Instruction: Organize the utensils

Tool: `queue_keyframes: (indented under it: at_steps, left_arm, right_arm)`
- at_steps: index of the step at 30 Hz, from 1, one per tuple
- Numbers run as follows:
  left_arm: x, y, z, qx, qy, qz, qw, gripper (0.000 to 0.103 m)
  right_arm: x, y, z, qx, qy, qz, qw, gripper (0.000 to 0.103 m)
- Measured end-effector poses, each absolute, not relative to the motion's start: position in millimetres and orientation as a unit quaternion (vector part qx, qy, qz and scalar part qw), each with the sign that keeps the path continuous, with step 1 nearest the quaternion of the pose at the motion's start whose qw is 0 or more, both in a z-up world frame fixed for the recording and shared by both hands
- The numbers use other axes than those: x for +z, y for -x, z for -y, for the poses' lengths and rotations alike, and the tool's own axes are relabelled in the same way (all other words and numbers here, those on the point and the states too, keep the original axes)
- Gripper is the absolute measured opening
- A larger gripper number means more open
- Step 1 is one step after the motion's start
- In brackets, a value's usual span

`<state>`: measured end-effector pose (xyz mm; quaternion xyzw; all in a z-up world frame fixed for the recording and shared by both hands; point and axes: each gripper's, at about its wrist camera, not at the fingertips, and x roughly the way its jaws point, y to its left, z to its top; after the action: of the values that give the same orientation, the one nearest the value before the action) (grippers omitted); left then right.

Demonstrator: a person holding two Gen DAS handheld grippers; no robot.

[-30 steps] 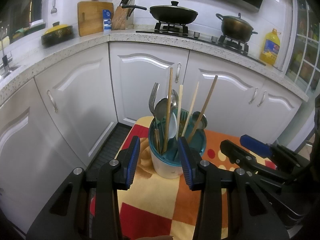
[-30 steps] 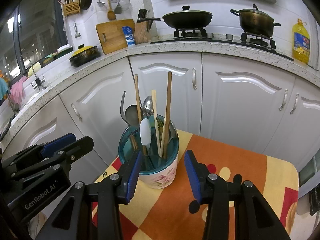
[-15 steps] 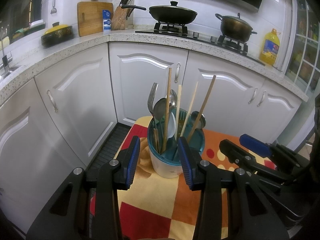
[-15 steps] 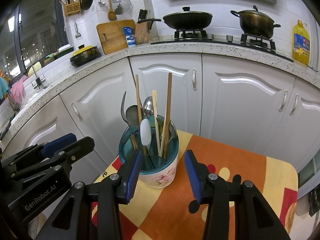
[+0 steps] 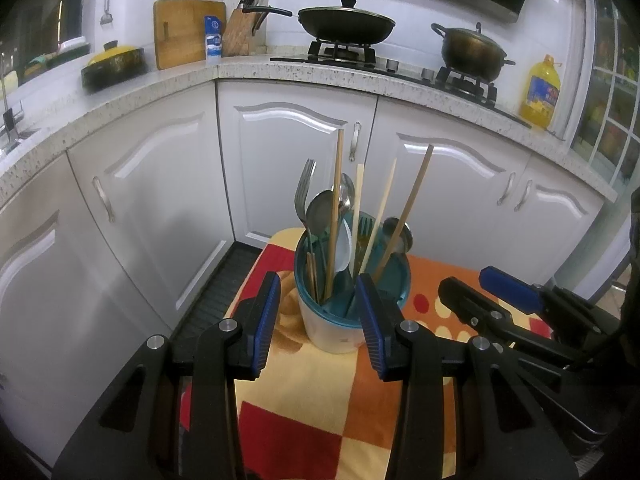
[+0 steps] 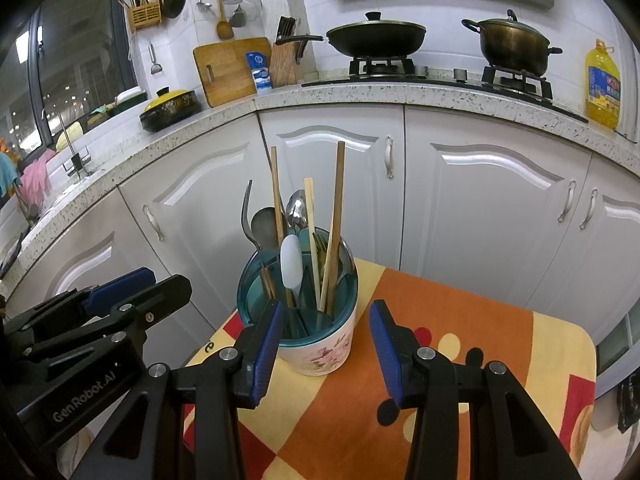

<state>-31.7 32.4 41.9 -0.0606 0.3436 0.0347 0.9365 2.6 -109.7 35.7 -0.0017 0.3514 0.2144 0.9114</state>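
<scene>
Left gripper point(image 5: 318, 322): jaws parted, blue pads apart, nothing between them; it hangs just short of the utensil holder point(image 5: 350, 304) without touching it. Right gripper point(image 6: 326, 350): jaws likewise spread and empty, the holder standing just beyond the gap, nearer the left pad; whether that pad touches the rim cannot be told. Each gripper shows in the other's view, the right one low at the right edge of the left view, the left one low at the left edge of the right view. Both point down at a small table covered with a checked cloth point(image 6: 460, 368) in red, orange and yellow. The holder stands upright on the cloth near its far left corner: white body with a floral print, teal insert divided into compartments. Contents, all upright or slightly leaning: wooden chopsticks point(image 6: 334, 232), a metal fork point(image 5: 303, 196) at the left side, metal spoons point(image 6: 264, 226), a white plastic spoon point(image 6: 290, 262). Which compartment each piece sits in cannot be told reliably. Behind the table: white cabinet doors point(image 6: 480, 208) under a speckled countertop point(image 6: 400, 94). On the counter, a gas hob carrying a lidded wok point(image 6: 376, 36) and a lidded pot point(image 6: 512, 42); a yellow oil bottle point(image 6: 602, 88) to the right; cutting board point(image 6: 230, 68) and knife block point(image 6: 286, 60) to the left.
</scene>
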Motion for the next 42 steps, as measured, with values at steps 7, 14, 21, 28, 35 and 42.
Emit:
queue_keyframes:
  at_steps: [7, 14, 21, 28, 35, 42]
  left_arm:
    - [41.2, 31.6, -31.9, 0.035, 0.061, -0.345, 0.936, 0.038]
    - [39.4, 31.0, -31.8, 0.035, 0.061, -0.346, 0.935, 0.038]
    - [39.3, 31.2, -31.3, 0.036, 0.061, -0.347, 0.935, 0.038]
    - [39.2, 31.1, -31.3, 0.035, 0.062, -0.346, 0.935, 0.038]
    - [39.6, 31.1, -31.2, 0.036, 0.061, -0.347, 0.935, 0.038]
    - [38.5, 30.1, -30.8, 0.036, 0.062, -0.349, 0.935, 0.038]
  right_arm:
    - [34.6, -3.1, 110.0, 0.214, 0.002, -0.354, 0.911, 0.043]
    - [32.0, -5.2, 110.1, 0.215, 0.004, -0.356, 0.909, 0.043]
    - [31.2, -6.7, 110.4, 0.215, 0.005, -0.357, 0.909, 0.043]
    - [29.8, -7.6, 108.6, 0.217, 0.010, -0.358, 0.908, 0.044]
    - [29.8, -8.1, 107.1, 0.218, 0.013, -0.358, 0.908, 0.044]
    - [30.2, -7.9, 106.0, 0.218, 0.013, -0.358, 0.908, 0.044]
